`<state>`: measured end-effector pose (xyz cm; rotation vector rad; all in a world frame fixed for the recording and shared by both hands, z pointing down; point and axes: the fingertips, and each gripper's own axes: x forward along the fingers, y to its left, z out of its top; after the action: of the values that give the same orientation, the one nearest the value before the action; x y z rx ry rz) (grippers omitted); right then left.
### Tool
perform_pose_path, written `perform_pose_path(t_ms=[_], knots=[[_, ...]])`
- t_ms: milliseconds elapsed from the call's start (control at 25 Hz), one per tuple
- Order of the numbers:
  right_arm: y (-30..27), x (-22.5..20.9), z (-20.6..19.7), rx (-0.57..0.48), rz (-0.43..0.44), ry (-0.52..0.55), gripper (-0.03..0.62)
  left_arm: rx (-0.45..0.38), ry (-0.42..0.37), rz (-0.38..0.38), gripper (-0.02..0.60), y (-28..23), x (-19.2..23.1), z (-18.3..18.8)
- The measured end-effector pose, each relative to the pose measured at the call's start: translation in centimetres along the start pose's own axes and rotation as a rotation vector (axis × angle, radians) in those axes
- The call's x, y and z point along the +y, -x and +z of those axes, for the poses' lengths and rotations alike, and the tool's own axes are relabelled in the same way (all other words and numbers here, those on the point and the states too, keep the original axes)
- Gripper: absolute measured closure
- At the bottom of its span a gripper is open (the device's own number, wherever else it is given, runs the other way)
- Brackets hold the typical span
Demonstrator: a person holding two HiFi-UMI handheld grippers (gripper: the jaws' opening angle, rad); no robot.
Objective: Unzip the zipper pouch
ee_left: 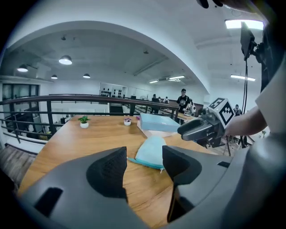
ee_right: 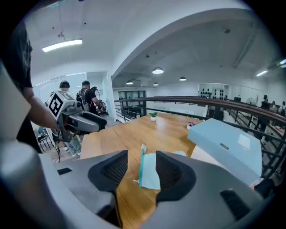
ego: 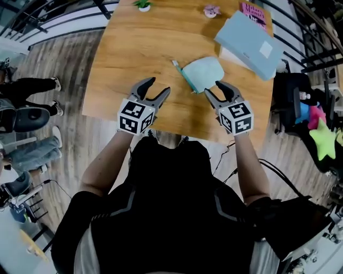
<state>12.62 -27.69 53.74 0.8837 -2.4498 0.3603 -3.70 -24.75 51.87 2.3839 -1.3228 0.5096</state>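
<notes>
A light teal zipper pouch (ego: 203, 74) lies flat on the wooden table (ego: 134, 53), its darker teal zipper (ego: 185, 77) running along its left edge. My right gripper (ego: 213, 88) hovers at the pouch's near edge, open, with nothing between its pads. My left gripper (ego: 159, 85) is open too, a little left of the zipper and apart from it. Ahead of the open left gripper (ee_left: 144, 167), the pouch (ee_left: 151, 152) lies on the table past its jaws. The right gripper (ee_right: 140, 172) looks along the pouch (ee_right: 149, 172), with the zipper pull at the near end.
A light blue box (ego: 250, 37) rests on a pink book (ego: 253, 13) at the back right. A small plant pot (ego: 143, 5) and a pink pot (ego: 211, 10) stand at the far edge. Railings surround the table; people stand on the left, and bags (ego: 316, 128) sit on the right.
</notes>
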Motion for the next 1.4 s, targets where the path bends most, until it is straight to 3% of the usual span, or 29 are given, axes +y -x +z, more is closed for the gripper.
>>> perform_pose_path(t_ms=[280,640,920,1200,1400], knots=[[-3.8,0.0,-5.3,0.132,0.030,0.035,0.399,0.090,0.027,-0.032,0.318,-2.5,-0.3,-4.2],[-8.4,0.6,-11.5,0.257,0.105,0.115,0.436,0.162,0.074,-0.014,0.322,-3.0,-0.6,-7.6],[-10.1,0.6,-13.1,0.288,0.140,0.162,0.452,0.191,0.091,0.012,0.324,-3.5,-1.0,-8.6],[-10.3,0.1,-13.2,0.270,0.143,0.131,0.518,0.199,0.093,0.015,0.328,-3.2,-1.0,-8.8],[-10.2,0.1,-13.4,0.275,0.140,0.034,0.531,0.184,0.081,-0.003,0.360,-2.8,-1.5,-8.4]])
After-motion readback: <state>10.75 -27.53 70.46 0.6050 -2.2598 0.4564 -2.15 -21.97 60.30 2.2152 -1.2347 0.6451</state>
